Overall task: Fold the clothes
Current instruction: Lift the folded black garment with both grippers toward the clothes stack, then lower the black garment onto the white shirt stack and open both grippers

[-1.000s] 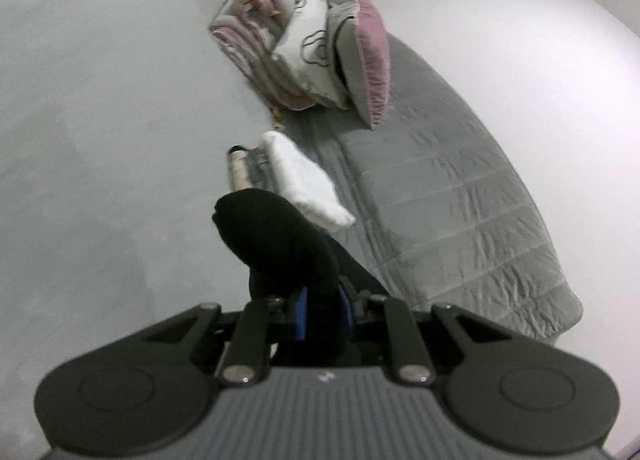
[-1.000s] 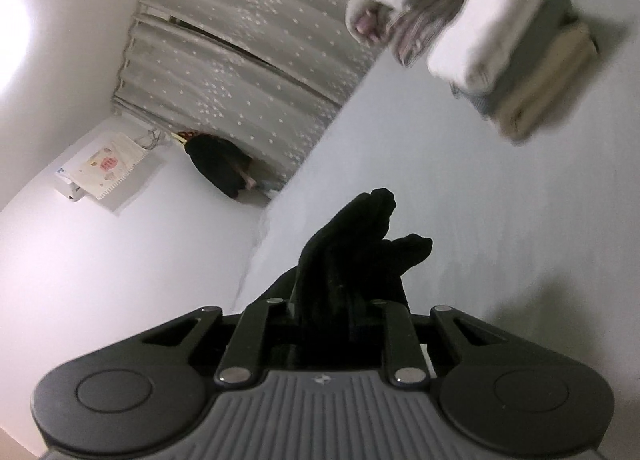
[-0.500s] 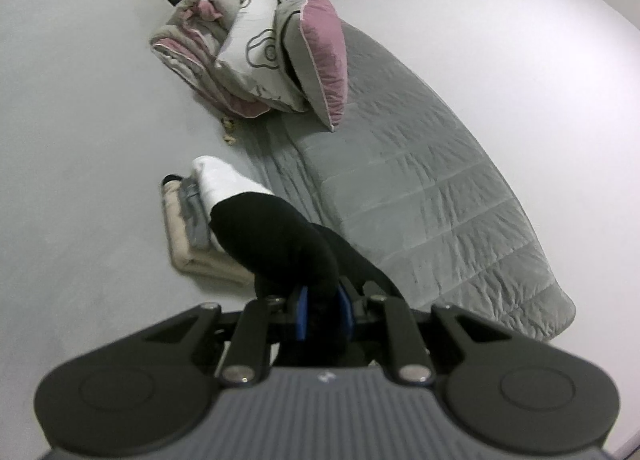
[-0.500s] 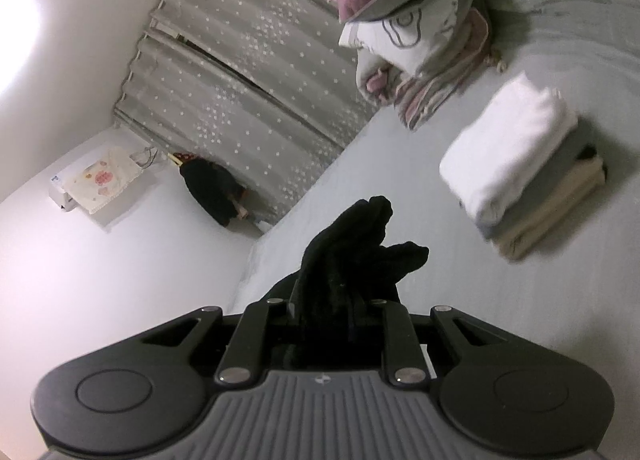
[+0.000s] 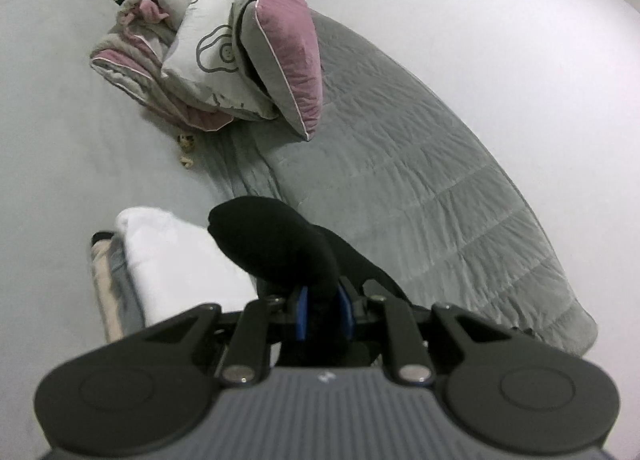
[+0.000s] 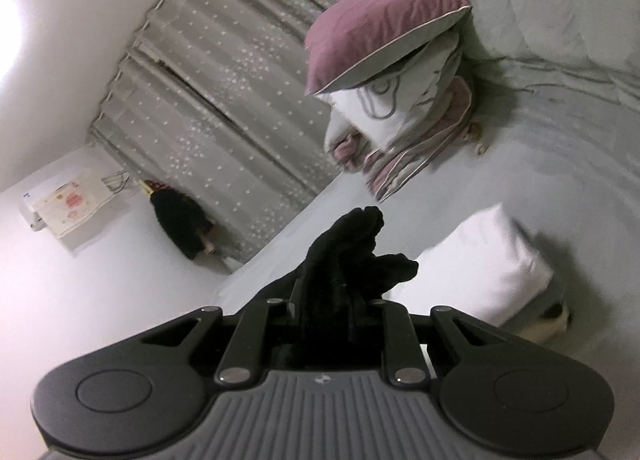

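Between the blue pads of the left tool point(image 5: 323, 310) a black garment point(image 5: 276, 246) is clamped, and the right tool point(image 6: 322, 306) is closed on another bunch of it. Over the last second both views have swung so the folded stack on the bed, white towel point(image 5: 176, 260) on top, now sits just below the cloth; placing it there looks imminent. Beyond lie the grey quilt point(image 5: 420, 196) and pink pillow point(image 5: 290, 40) on rolled bedding, well apart. Nothing blocks the stack, though it may topple.
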`<state>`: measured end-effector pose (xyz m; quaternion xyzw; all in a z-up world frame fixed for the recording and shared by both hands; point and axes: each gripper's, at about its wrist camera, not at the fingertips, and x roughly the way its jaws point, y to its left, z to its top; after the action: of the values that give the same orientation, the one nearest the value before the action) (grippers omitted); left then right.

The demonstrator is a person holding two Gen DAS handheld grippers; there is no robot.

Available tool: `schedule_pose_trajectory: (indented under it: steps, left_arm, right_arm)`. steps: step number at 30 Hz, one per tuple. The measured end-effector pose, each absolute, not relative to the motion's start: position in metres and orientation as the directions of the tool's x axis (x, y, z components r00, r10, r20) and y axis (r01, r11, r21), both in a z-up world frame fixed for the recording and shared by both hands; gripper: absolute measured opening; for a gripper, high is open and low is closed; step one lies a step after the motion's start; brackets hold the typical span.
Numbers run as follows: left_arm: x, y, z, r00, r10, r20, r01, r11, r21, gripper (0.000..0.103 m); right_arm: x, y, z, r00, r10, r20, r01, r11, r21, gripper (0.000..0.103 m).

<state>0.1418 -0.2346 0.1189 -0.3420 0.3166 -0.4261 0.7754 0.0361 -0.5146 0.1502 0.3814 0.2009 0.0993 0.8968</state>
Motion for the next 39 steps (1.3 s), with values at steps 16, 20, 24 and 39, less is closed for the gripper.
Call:
schedule_pose_trajectory:
  steps: [16,20,24,39]
  left_arm:
    - [0.239,-0.284,-0.005,0.492,-0.809,-0.32,0.368,0.527,-0.766,0.015]
    - [0.242,-0.282,-0.031,0.493,-0.806,-0.328,0.361,0.533,-0.765,0.02]
    - [0.238,-0.276,-0.023,0.525,-0.788,-0.322,0.385,0.557,-0.736,0.038]
    - [0.231,-0.334,-0.003,0.618,-0.722,-0.31,0.62,0.69,-0.372,0.072]
  right_arm:
    - [0.151,-0.586,0.047,0.866,0.351,-0.356,0.016,0.691,0.722,0.024]
    - [0.154,-0.593,0.018,0.867,0.334,-0.371,0.031,0.705,0.708,0.026]
    - [0.139,-0.597,0.03,0.882,0.324,-0.342,-0.006,0.734,0.679,0.036]
    - [0.168,-0.517,0.069,0.945,0.065,-0.322,0.0,0.98,0.199,0.039]
